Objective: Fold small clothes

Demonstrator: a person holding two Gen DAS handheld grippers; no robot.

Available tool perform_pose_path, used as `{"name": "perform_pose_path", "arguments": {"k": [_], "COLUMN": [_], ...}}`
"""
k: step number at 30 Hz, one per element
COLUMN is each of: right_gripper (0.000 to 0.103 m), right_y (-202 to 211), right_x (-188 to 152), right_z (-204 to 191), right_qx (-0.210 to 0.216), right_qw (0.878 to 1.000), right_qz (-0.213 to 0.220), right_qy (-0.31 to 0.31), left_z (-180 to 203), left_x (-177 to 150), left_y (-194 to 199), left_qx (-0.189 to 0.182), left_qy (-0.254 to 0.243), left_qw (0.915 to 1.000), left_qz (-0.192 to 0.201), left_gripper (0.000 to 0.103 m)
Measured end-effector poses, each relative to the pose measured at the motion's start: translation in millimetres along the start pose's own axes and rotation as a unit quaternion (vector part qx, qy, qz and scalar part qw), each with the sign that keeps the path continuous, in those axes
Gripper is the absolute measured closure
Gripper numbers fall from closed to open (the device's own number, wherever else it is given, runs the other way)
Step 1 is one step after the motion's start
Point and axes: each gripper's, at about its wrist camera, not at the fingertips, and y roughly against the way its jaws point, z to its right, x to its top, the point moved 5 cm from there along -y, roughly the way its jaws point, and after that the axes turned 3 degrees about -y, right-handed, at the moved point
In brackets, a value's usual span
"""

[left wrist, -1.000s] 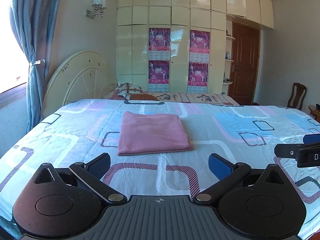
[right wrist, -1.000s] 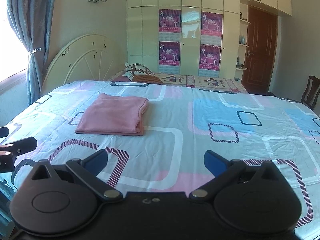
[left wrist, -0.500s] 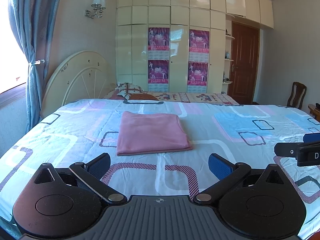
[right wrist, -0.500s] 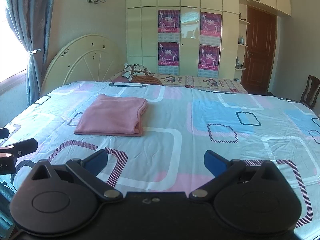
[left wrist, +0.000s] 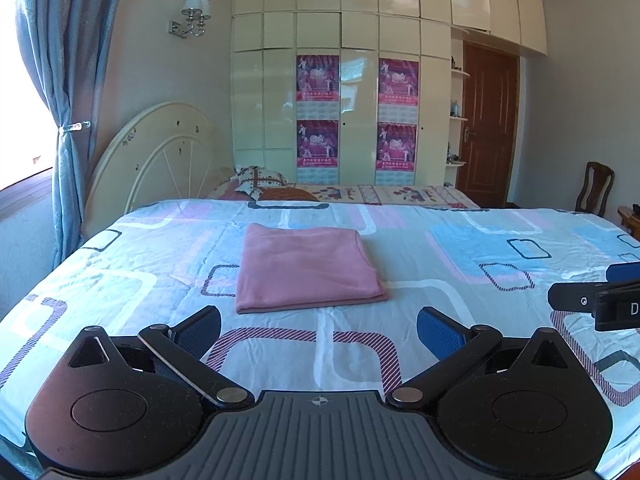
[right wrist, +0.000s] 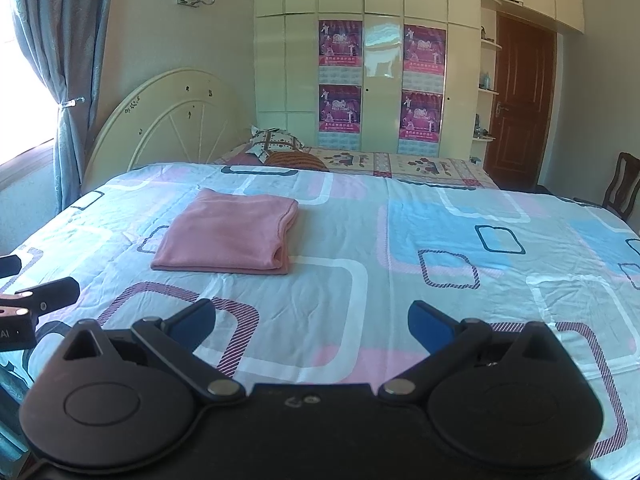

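Note:
A pink garment (left wrist: 305, 267) lies folded into a flat rectangle on the patterned bedspread (left wrist: 440, 264); it also shows in the right wrist view (right wrist: 232, 235), left of centre. My left gripper (left wrist: 319, 330) is open and empty, held above the bed a short way in front of the garment's near edge. My right gripper (right wrist: 311, 322) is open and empty, to the right of the garment and apart from it. Each gripper shows at the edge of the other's view: the right one (left wrist: 600, 296) and the left one (right wrist: 36, 300).
A round cream headboard (left wrist: 156, 160) and blue curtain (left wrist: 72, 100) stand at the left. A cream wardrobe (left wrist: 356, 92) with posters, pillows (left wrist: 260, 178), a brown door (left wrist: 486, 128) and a wooden chair (left wrist: 596, 188) are behind the bed.
Both views have shifted only slightly; the garment lies in the same place and both grippers stay open.

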Motion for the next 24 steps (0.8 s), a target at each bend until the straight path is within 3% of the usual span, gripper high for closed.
{"name": "perform_pose_path", "arguments": {"k": [24], "right_gripper": [0.001], "right_y": [-2.4], "right_x": [5.6], "right_z": [-4.6], "right_qx": [0.006], "right_qw": [1.0], "right_qz": [0.002], "right_qy": [0.003], "left_z": [-0.1], "left_x": [0.3], "left_y": [-0.2], "left_qx": [0.002], "left_qy": [0.002], "left_qw": [1.0], "left_qz": [0.0], "left_gripper": [0.0]}}
